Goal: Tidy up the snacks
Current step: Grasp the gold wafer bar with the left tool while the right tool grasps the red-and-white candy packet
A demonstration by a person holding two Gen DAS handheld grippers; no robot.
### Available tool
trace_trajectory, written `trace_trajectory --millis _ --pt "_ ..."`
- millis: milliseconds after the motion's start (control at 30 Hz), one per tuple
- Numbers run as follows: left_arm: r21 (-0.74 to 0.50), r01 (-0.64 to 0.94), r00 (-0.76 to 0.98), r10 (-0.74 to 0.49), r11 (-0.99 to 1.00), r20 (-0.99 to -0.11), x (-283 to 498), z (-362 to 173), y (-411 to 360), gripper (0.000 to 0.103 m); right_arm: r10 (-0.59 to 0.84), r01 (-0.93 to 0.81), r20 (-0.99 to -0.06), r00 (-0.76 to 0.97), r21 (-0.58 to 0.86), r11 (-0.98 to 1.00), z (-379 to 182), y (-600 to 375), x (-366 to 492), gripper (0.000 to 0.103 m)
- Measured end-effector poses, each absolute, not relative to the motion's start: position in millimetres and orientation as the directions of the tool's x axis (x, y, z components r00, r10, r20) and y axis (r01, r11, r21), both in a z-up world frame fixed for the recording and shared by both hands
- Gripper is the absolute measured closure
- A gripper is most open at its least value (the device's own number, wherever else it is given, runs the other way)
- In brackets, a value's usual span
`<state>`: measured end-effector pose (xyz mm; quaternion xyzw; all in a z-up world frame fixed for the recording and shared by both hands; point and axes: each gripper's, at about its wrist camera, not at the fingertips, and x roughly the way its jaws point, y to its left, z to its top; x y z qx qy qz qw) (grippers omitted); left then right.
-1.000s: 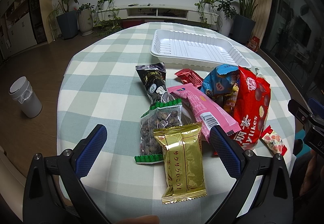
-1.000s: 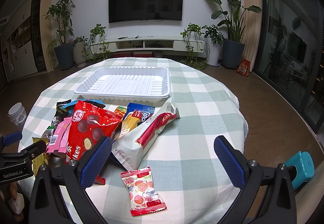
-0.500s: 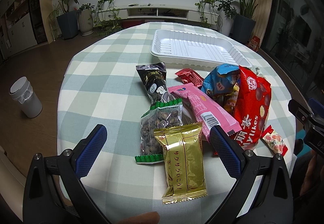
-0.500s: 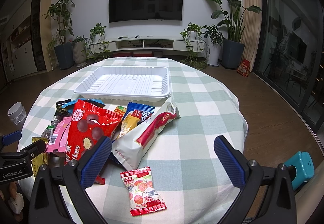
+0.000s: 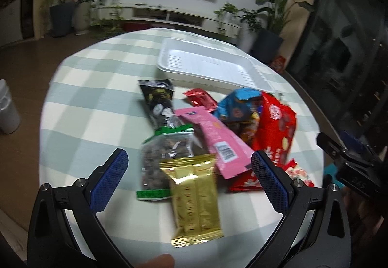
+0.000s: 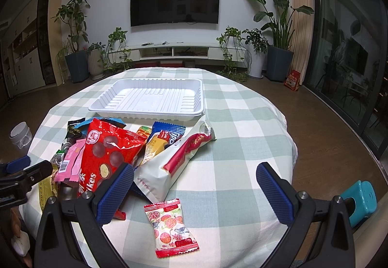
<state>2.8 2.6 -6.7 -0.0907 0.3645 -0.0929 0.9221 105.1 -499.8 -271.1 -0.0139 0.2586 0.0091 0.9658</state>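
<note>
A pile of snack packets lies on a round table with a green checked cloth [image 6: 245,137]. An empty white tray [image 6: 150,98] stands behind the pile; it also shows in the left wrist view [image 5: 206,66]. My left gripper [image 5: 189,183] is open and empty, low over a gold packet [image 5: 195,200], with a green-edged nut bag [image 5: 165,154] and a pink bar [image 5: 215,142] just beyond. My right gripper [image 6: 194,195] is open and empty above a small red-and-white candy packet [image 6: 173,226]. A red chocolate bag [image 6: 106,154] and a white-and-red packet [image 6: 174,158] lie ahead of it.
A black packet [image 5: 157,100], a blue bag [image 5: 237,103] and a small red packet [image 5: 201,99] lie near the tray. A white bin [image 5: 6,110] stands on the floor at left, a teal stool [image 6: 359,200] at right. Potted plants and a TV line the far wall.
My left gripper has moved and tilted; its view is blurred, and the packets sit a little differently in it. The right gripper has barely moved. Both stay open.
</note>
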Motion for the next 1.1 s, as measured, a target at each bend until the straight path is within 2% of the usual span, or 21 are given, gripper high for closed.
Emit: trace_trajectory --millis 133,267,367,533,667,767,833,1033,1067,1100 --pt "-0.135 0.130 0.712 -0.187 0.982 -0.677 -2 -2 -11 0.000 0.012 -0.026 -0.501 0.866 -0.021 0.999 -270 -500 104 0.000" --pt "-0.154 0.141 0.660 -0.209 0.978 -0.722 -10 -9 -10 0.000 0.018 -0.022 -0.504 0.863 -0.002 1.000 -269 -504 102 0.000" --pt "-0.146 0.105 0.611 -0.180 0.984 -0.771 -20 -23 -7 0.000 0.031 -0.018 -0.510 0.860 0.031 0.999 -270 -512 102 0.000" --pt "-0.095 0.110 0.594 -0.142 0.989 -0.792 -23 -30 -15 0.000 0.067 -0.031 -0.527 0.847 0.077 0.997 -272 -519 105 0.000" --pt "-0.056 0.052 0.567 -0.076 0.997 -0.820 -14 -40 -12 0.002 0.085 -0.039 -0.532 0.842 0.096 0.995 -271 -522 104 0.000" --pt "-0.041 0.040 0.567 -0.057 0.998 -0.822 -12 -43 -13 0.015 0.100 -0.043 -0.536 0.838 0.119 0.992 -270 -526 105 0.000" --pt "-0.033 0.033 0.560 -0.046 0.999 -0.827 -10 -45 -14 0.029 0.112 -0.047 -0.540 0.834 0.133 0.990 -270 -528 105 0.000" --pt "-0.054 0.022 0.565 -0.056 0.998 -0.823 -9 -45 -11 0.035 0.122 -0.056 -0.547 0.828 0.136 0.989 -269 -528 107 0.000" --pt "-0.060 0.024 0.567 -0.063 0.998 -0.821 -9 -45 -11 0.040 0.122 -0.056 -0.546 0.829 0.136 0.989 -269 -528 106 0.000" --pt "-0.066 0.025 0.571 -0.068 0.998 -0.818 -9 -45 -10 0.052 0.122 -0.056 -0.547 0.828 0.135 0.989 -269 -527 107 0.000"
